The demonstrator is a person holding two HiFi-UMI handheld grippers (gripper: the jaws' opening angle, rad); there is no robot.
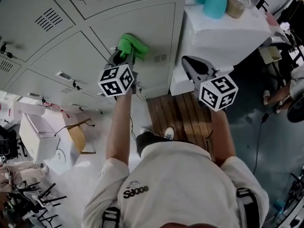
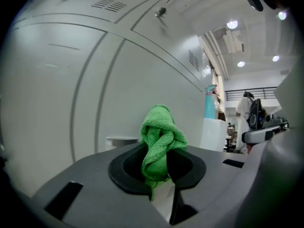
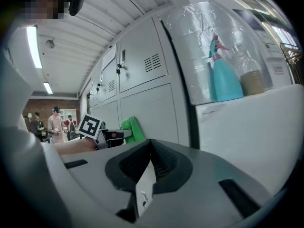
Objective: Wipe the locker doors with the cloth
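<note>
- The green cloth [image 1: 132, 45] [image 2: 159, 141] [image 3: 130, 129] is bunched into a wad. It sticks up out of the left claw [image 1: 124, 56] [image 2: 159, 175], which is clenched on its lower end.
- The top of the wad is up against a grey locker door [image 1: 137, 27] [image 2: 57, 89], low on the panel. It sits just beside the vent slots [image 1: 160, 58] near that door's right edge.
- The right claw [image 1: 192, 66] [image 3: 149, 160] is clenched with nothing between its jaws. It hangs apart from the cloth, past the lockers' right edge and in front of the white desk [image 1: 228, 32].
- On that desk stand a teal spray bottle [image 1: 216, 1] [image 3: 223, 77] and, just beside it, a jar [image 1: 239, 1] [image 3: 251, 77] of brownish contents.
- Wooden boards [image 1: 180, 113] lie on the floor below the two arms.
</note>
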